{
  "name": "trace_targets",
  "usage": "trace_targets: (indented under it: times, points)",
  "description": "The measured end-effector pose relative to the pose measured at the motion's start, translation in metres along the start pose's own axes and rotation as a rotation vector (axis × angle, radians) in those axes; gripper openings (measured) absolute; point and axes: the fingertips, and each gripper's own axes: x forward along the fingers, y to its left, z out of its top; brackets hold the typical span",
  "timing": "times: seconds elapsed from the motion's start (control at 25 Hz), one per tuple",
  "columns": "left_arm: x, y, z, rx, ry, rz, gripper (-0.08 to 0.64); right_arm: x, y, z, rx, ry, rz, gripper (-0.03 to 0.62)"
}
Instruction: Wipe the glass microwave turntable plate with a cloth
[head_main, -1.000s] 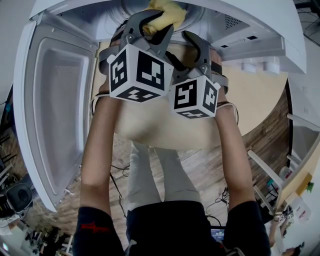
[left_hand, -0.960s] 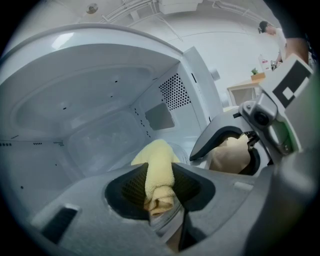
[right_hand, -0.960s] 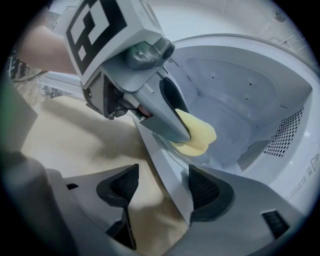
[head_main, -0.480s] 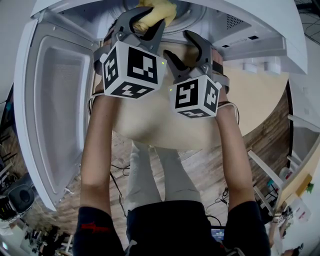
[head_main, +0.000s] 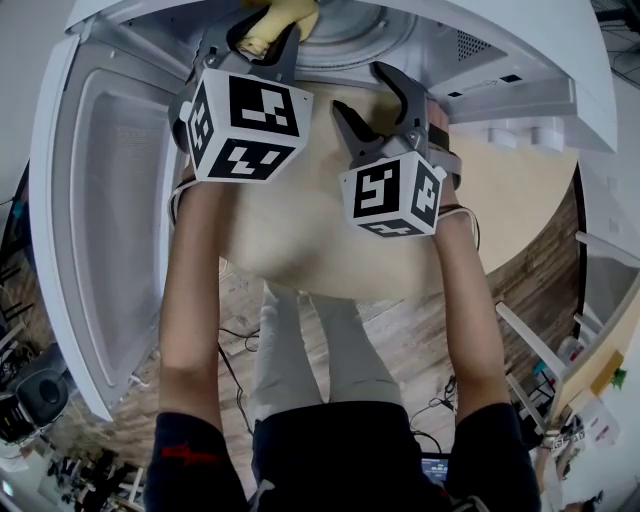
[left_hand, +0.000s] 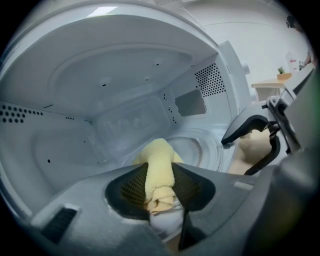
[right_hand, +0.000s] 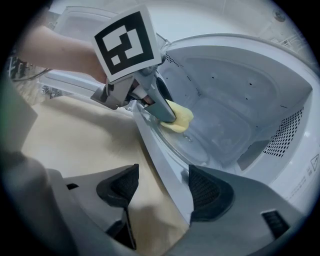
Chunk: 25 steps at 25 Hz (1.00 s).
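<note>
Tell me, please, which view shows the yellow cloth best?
Left gripper view: the cloth sits large and central, clamped in the left gripper. The right gripper view shows it small on the glass plate; the head view, only a scrap at top.

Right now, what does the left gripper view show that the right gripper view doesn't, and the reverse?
Only the left gripper view: the left gripper seen along its own jaws, which are shut on the rolled yellow cloth, and the right gripper side-on at the opening. Only the right gripper view: the right gripper's jaws apart and gripping nothing, plus the left gripper's marker cube from outside. Both: the microwave cavity, the glass turntable plate and the cloth.
</note>
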Motion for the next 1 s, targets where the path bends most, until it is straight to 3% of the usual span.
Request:
trace_targets:
  times: [0.6,1.0]
  points:
    - [-0.0007,0.0092,-0.0040,-0.016,0.040,0.099,0.124,0.0003,0.0001,-0.0006,0.000,0.001,0.000,0.275]
    - [0.0023,0.0021,-0.0011,0.021,0.016,0.065,0.124,0.0005,0.0002,-0.0012,-0.001,0.001,0.001,0.275]
